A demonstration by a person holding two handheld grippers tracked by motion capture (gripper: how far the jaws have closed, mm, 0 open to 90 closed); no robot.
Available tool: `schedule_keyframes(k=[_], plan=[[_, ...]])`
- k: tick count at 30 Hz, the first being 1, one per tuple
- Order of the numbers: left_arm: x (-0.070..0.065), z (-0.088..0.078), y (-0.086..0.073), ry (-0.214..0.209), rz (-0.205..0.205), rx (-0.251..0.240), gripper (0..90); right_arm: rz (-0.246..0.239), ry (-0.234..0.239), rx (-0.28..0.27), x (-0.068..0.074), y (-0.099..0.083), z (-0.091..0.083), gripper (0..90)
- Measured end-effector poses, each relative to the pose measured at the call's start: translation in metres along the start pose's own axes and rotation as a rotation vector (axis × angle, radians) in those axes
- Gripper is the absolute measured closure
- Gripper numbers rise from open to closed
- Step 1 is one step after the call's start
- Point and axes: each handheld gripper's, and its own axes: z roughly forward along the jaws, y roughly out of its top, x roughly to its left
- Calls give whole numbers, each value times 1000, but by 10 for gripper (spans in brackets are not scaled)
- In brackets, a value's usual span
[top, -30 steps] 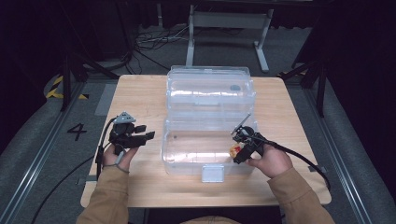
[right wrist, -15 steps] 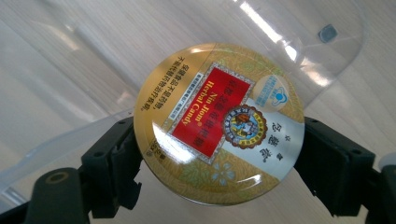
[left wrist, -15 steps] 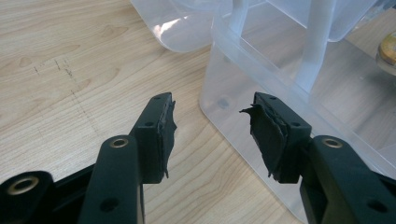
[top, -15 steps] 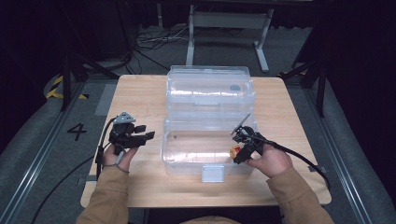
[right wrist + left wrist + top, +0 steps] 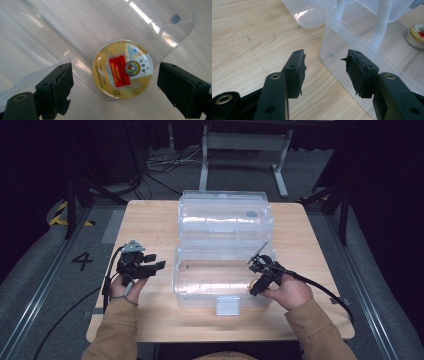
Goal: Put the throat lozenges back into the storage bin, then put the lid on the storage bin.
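The person's sleeves come in from the near edge of the tabletop in the high view. The left gripper rests over bare wood just left of the clear box, pointing toward its side wall. In the left gripper view its jaws stand spread with nothing between them; the right jaw's pad is frayed and sits close to the box's rounded corner, though contact cannot be told.

The right gripper sits at the right end of the box, its hand just outside the wall and its jaws reaching over the rim into the box. In the right gripper view the jaws stand wide apart and have just been opening; a round tin lies flat between them on the floor of the box, clear of both pads. The tin is gold, with a red label in the middle and a white patch with a round emblem at one side. In the left gripper view the same tin shows through the box wall, at the far end from that gripper.

A small grey latch hangs at the middle of the box's near wall. Behind the box, its clear lid lies swung back on the tabletop, hollow side up, touching the box along the hinge line. Beyond the tabletop's far edge, cables lie on the floor and a metal stand rises near them.
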Motion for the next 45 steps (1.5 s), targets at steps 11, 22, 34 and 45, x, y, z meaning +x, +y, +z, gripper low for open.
schedule_keyframes(k=[11, 22, 34, 45], plan=[[1, -2, -2, 7, 1, -3, 494, 20, 54, -139, -9, -6, -22, 151], [3, -1, -4, 4, -4, -6, 494, 13, 116, -362, -16, -17, -57, 196], [0, -2, -2, 11, -1, -4, 494, -24, 145, -551, -25, -27, -94, 251], [1, -7, -6, 23, -5, -10, 495, -46, 113, -672, -37, -20, -122, 292]])
